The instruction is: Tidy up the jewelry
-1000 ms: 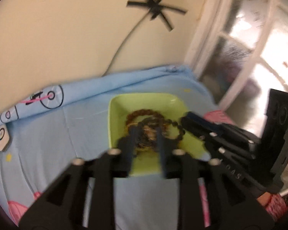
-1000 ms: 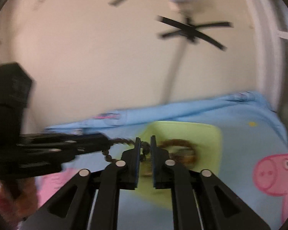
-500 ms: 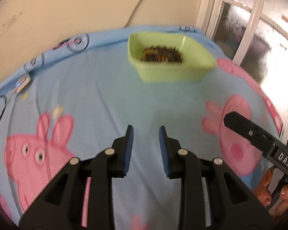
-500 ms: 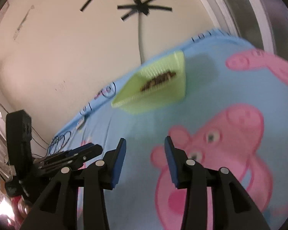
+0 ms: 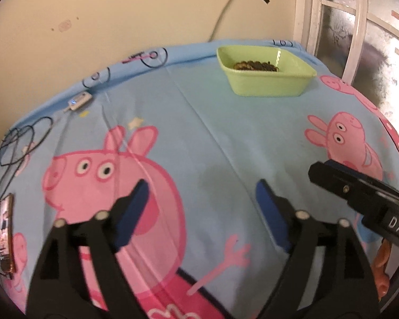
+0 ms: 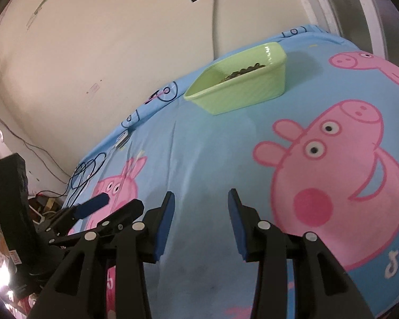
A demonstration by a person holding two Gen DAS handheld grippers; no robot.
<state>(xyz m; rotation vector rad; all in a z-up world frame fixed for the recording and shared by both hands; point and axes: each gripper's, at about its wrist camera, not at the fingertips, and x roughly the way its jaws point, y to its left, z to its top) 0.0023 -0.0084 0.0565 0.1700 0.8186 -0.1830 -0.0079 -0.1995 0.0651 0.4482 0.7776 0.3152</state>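
A light green dish (image 5: 268, 85) stands at the far end of the blue cartoon-pig cloth (image 5: 199, 143), near the wall. Dark beaded bracelets (image 5: 254, 65) lie inside it. The dish also shows in the right wrist view (image 6: 239, 90), with the beads (image 6: 243, 73) just visible over its rim. My left gripper (image 5: 200, 191) is open and empty, low over the cloth, well short of the dish. My right gripper (image 6: 200, 203) is open and empty too, at the near side of the cloth. Each gripper appears at the edge of the other's view.
A phone (image 5: 5, 236) lies at the cloth's left edge. A small white device (image 5: 78, 101) and a tangle of black cable (image 5: 21, 138) lie at the far left. A window frame (image 5: 359, 26) stands to the right, a wall behind.
Both grippers left the beads in the dish, drew back from it toward the near side of the cloth and opened wider.
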